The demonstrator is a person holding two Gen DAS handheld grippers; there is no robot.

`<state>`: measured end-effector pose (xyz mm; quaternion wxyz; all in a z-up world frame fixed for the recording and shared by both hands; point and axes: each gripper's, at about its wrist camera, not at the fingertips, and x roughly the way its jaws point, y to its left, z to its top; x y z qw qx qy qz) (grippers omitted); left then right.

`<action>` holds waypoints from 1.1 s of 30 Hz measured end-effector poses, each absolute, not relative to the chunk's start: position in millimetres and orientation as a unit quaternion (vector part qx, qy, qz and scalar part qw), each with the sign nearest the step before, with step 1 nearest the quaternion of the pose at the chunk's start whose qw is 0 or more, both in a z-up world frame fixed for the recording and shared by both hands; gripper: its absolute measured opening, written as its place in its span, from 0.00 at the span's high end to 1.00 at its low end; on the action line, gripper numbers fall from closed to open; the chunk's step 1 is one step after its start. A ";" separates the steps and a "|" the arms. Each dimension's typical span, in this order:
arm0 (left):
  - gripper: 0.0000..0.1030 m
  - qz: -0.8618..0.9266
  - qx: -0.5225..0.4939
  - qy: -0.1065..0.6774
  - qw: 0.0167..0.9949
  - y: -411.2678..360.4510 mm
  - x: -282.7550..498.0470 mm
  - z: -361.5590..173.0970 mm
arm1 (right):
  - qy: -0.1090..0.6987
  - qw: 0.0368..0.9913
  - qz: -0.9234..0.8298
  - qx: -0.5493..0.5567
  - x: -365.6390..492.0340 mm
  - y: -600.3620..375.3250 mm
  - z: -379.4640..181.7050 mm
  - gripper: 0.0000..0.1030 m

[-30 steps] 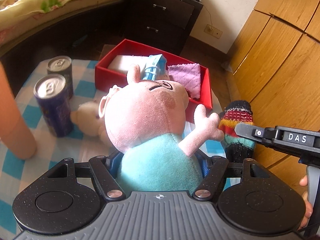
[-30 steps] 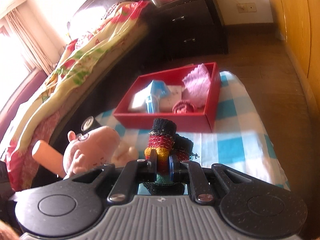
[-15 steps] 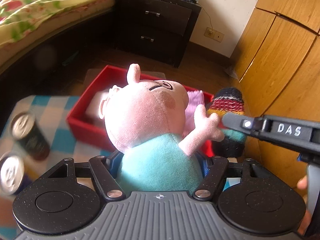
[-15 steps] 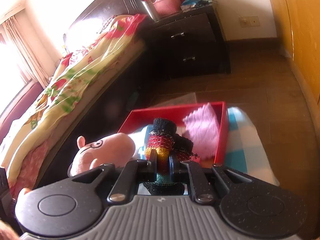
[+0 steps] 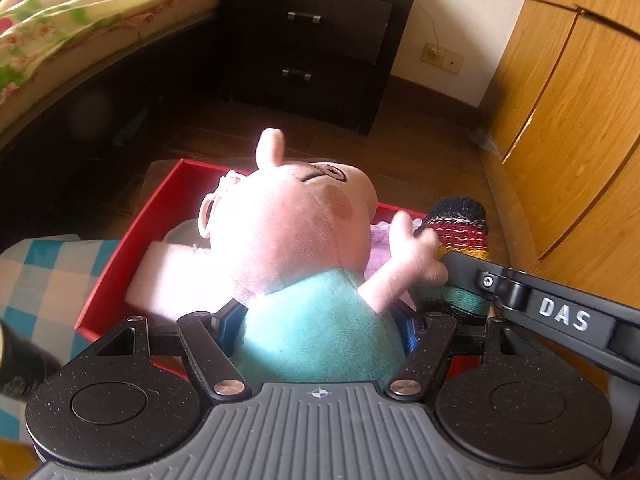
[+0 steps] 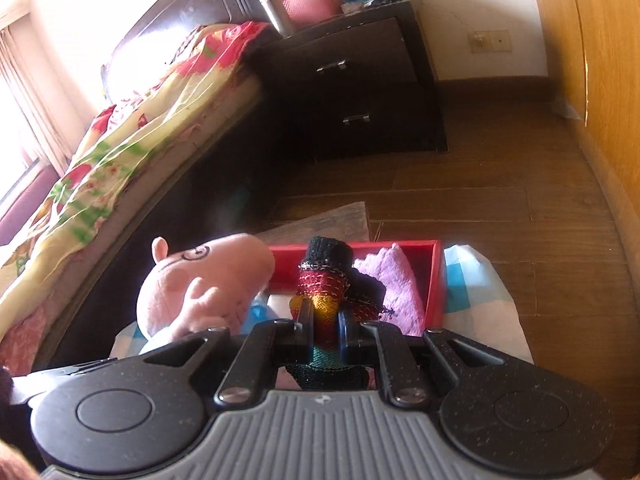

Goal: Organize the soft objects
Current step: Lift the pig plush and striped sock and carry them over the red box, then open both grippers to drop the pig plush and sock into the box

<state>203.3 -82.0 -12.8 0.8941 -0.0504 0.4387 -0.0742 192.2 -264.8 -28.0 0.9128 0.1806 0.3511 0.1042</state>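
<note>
A pink pig plush (image 5: 296, 232) in a teal shirt sits between the fingers of my left gripper (image 5: 320, 320), which is shut on its body; it hangs over the red box (image 5: 160, 208). My right gripper (image 6: 326, 332) is shut on a striped knitted sock (image 6: 324, 280), held upright over the box's right half, beside the pig (image 6: 208, 280). One black finger (image 5: 520, 292) of the right gripper, marked DAS, crosses the left wrist view with the sock (image 5: 460, 224) at its tip. In the box lie a purple cloth (image 6: 394, 280) and a white soft pad (image 5: 176, 276).
The red box (image 6: 436, 280) rests on a blue-and-white checkered cloth (image 5: 48, 272). A dark can (image 5: 16, 364) shows at the left edge. Beyond stand a dark nightstand (image 5: 320, 40), a bed with a floral cover (image 5: 80, 20) and a wooden wardrobe (image 5: 580, 120).
Both grippers have carried the pig and the sock forward from the near table to above the red box. The cans and the small plush have slid out of view at the left.
</note>
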 end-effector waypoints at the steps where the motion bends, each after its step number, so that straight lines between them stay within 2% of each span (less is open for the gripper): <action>1: 0.32 -0.069 -0.049 0.435 0.896 -81.9 207.1 -14.7 | 0.348 0.912 0.106 0.187 194.1 -265.9 -31.1 1.00; 3: 0.27 -0.066 -0.042 0.431 0.899 -83.6 215.1 -14.4 | 0.336 0.913 0.104 0.207 197.5 -269.8 -36.7 1.00; 7: 0.21 -0.045 -0.020 0.413 0.909 -83.8 216.6 -8.0 | 0.332 0.912 0.085 0.226 202.6 -278.8 -41.7 0.77; 10: 0.21 -0.045 -0.033 0.416 0.908 -80.1 211.5 -1.1 | 0.332 0.909 0.083 0.238 201.3 -284.4 -39.9 0.72; 17: 0.21 -0.042 -0.066 0.389 0.918 -62.3 186.8 36.4 | 0.338 0.904 0.082 0.250 186.1 -289.7 -26.3 0.71; 21: 0.21 -0.035 -0.051 0.387 0.920 -50.1 154.7 52.1 | 0.339 0.902 0.088 0.252 169.8 -287.1 -13.4 0.71; 26: 0.20 -0.024 -0.069 0.395 0.916 -24.8 114.4 52.5 | 0.344 0.900 0.108 0.246 144.4 -275.1 -2.8 0.66; 33: 0.20 -0.029 -0.081 0.418 0.904 -8.6 75.1 35.1 | 0.366 0.895 0.119 0.227 106.7 -258.2 -9.4 0.66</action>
